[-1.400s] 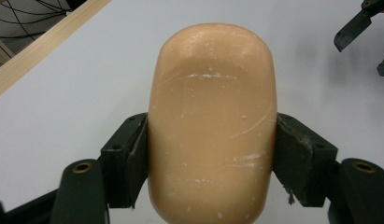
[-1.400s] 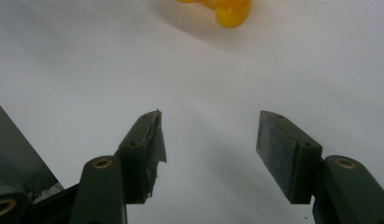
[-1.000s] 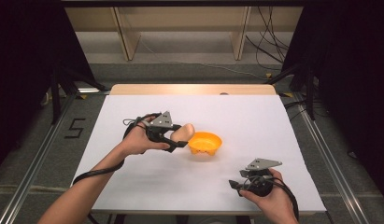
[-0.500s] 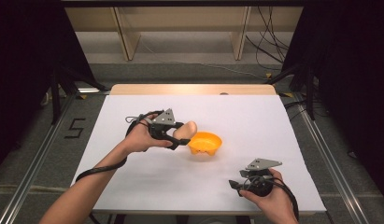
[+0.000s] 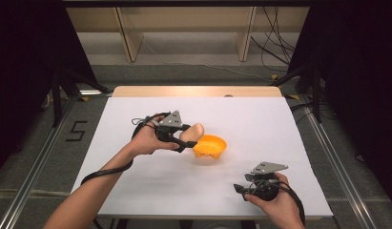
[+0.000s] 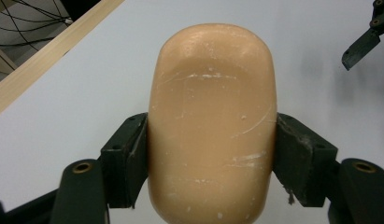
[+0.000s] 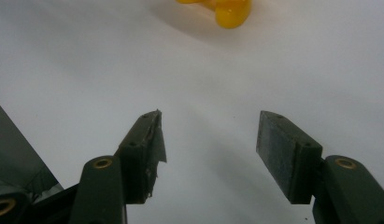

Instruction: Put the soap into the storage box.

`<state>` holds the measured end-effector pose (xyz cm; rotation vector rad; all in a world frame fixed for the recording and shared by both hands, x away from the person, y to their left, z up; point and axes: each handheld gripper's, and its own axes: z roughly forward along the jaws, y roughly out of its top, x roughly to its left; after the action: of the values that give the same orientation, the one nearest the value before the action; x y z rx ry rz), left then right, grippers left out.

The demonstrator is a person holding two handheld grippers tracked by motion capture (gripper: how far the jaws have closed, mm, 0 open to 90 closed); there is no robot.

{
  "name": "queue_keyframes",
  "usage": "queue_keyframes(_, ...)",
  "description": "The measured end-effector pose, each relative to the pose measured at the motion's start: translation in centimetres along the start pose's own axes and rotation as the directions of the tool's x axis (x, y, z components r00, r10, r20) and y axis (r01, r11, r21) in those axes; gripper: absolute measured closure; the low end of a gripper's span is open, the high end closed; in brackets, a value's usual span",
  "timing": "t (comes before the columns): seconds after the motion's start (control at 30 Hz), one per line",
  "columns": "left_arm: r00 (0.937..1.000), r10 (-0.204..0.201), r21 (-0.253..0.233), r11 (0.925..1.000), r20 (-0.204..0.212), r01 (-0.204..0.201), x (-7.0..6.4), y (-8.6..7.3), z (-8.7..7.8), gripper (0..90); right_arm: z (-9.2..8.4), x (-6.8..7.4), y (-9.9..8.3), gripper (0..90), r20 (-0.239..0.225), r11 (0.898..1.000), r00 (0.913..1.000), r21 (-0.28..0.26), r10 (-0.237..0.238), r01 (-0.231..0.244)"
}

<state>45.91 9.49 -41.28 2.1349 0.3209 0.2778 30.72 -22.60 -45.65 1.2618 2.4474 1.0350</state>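
My left gripper [image 5: 186, 140] is shut on a tan, rounded soap-like block [image 5: 192, 132], held just left of an orange bowl-shaped dish [image 5: 211, 146] near the middle of the white table. In the left gripper view the block [image 6: 212, 121] sits squeezed between both black pads [image 6: 129, 163], with its rounded end pointing away. My right gripper [image 5: 241, 189] rests low near the table's front right, held by a hand. Its jaws [image 7: 206, 154] stand open over bare white table with nothing between them, and the orange dish [image 7: 227, 10] shows at the top edge of that view.
The white table [image 5: 260, 124] has a wooden strip [image 5: 198, 91] along its far edge. Wooden shelf legs and cables lie on the floor beyond. Metal rails run along both sides of the table. The right gripper's tip [image 6: 362, 44] shows in the left gripper view's upper right.
The left hand with the tan block has drifted slightly toward the orange dish. The right hand has not moved.
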Motion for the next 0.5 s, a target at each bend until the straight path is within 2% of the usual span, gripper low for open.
queue_keyframes(0.07,1.0000,0.000,0.005,1.0000,0.004,0.000,-0.01,0.10,0.00,32.4,0.07,-0.03,-0.04,41.7,0.000,1.000,0.9999,-0.007,-0.011,0.011)
queue_keyframes(0.2,0.9997,-0.025,0.004,0.9997,0.006,0.025,-0.21,0.22,0.18,32.4,0.11,-0.04,-0.02,41.7,0.005,1.000,0.9997,-0.013,-0.024,0.024)
queue_keyframes(0.23,0.9997,-0.024,0.004,0.9997,0.009,0.024,-0.21,0.27,0.23,32.4,0.13,-0.14,-0.01,41.7,0.008,0.999,0.9992,-0.023,-0.039,0.039)
queue_keyframes(0.27,0.9999,-0.013,0.005,0.9999,0.009,0.013,-0.16,0.34,0.28,32.4,0.04,-0.04,0.02,41.7,0.004,1.000,0.9997,-0.018,-0.024,0.024)
queue_keyframes(0.3,0.9996,-0.026,0.003,0.9997,0.009,0.026,-0.24,0.33,0.34,32.4,0.04,-0.04,0.02,41.7,0.004,1.000,0.9997,-0.018,-0.024,0.024)
queue_keyframes(0.33,0.9998,-0.017,0.005,0.9998,0.010,0.017,-0.22,0.38,0.45,32.4,-0.02,0.02,0.05,41.7,0.003,1.000,0.9999,-0.015,-0.015,0.015)
queue_keyframes(0.4,0.9999,-0.006,0.000,1.0000,0.015,0.006,-0.17,0.42,0.57,32.4,-0.04,-0.04,0.06,41.7,0.004,1.000,0.9997,-0.018,-0.024,0.024)
queue_keyframes(0.5,0.9998,-0.015,0.000,0.9999,0.014,0.015,-0.23,0.44,0.69,32.4,-0.11,0.05,0.05,41.7,0.004,1.000,1.0000,-0.010,-0.008,0.008)
